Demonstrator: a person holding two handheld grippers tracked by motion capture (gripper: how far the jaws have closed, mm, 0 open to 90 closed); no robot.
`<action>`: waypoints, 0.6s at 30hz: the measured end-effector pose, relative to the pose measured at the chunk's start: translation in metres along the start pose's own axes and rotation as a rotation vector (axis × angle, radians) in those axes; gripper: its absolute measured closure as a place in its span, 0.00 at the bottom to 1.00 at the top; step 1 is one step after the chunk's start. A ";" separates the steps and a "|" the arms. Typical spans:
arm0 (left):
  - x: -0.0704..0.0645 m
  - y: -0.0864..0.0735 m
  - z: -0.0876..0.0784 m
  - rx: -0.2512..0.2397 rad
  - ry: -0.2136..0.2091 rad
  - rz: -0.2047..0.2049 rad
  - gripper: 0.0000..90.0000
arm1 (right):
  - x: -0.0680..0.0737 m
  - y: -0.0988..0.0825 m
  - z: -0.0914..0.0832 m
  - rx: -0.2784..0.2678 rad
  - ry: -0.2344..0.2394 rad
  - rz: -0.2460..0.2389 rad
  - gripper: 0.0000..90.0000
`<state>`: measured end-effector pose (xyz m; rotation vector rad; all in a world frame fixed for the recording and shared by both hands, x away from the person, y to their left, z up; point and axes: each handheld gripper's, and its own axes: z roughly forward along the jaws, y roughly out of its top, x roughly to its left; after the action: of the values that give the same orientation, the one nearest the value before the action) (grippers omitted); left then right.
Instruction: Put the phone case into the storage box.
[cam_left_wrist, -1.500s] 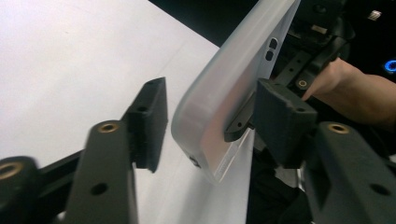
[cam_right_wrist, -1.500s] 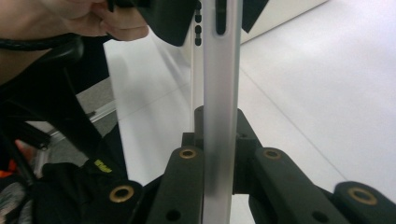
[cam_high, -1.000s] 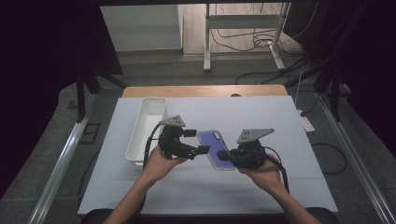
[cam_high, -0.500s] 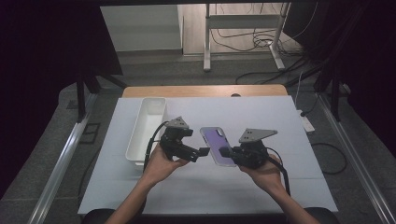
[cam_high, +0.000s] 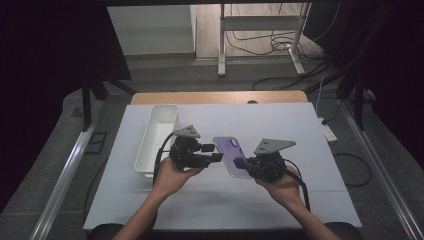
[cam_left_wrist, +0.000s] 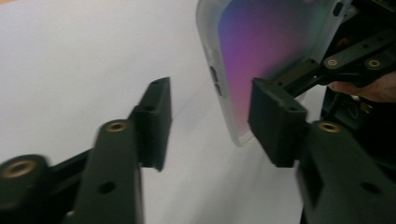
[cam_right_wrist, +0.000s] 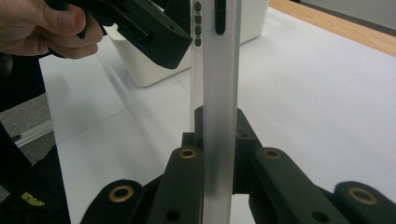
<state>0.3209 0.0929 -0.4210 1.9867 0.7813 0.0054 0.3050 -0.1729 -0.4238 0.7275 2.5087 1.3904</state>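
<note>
Overhead light falls on the white surface (cam_high: 300, 130) while the room around it sinks into near-black. Soft shadows pool under the hands. In the left gripper view, the near black fingers (cam_left_wrist: 156, 121) blur slightly; the purple phone case (cam_left_wrist: 261, 56) glows, gently out of focus.

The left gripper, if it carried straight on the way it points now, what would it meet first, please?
Most likely the purple phone case, which the right gripper holds clamped. The left gripper has just been closing, nothing between its jaws; one pad overlaps the case's lower edge. Depth is unclear.
</note>
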 end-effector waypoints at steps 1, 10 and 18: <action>0.000 0.000 0.000 0.000 -0.004 0.000 0.61 | 0.001 0.000 0.000 -0.002 -0.002 0.000 0.95; 0.002 0.000 -0.002 -0.009 -0.047 -0.046 0.91 | 0.003 0.000 0.002 0.011 -0.014 -0.023 0.95; 0.004 -0.001 -0.005 -0.046 -0.081 -0.113 0.96 | 0.004 -0.001 0.006 0.025 -0.001 -0.031 0.94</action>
<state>0.3223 0.0993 -0.4208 1.8847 0.8326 -0.1221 0.3028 -0.1672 -0.4277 0.6905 2.5299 1.3497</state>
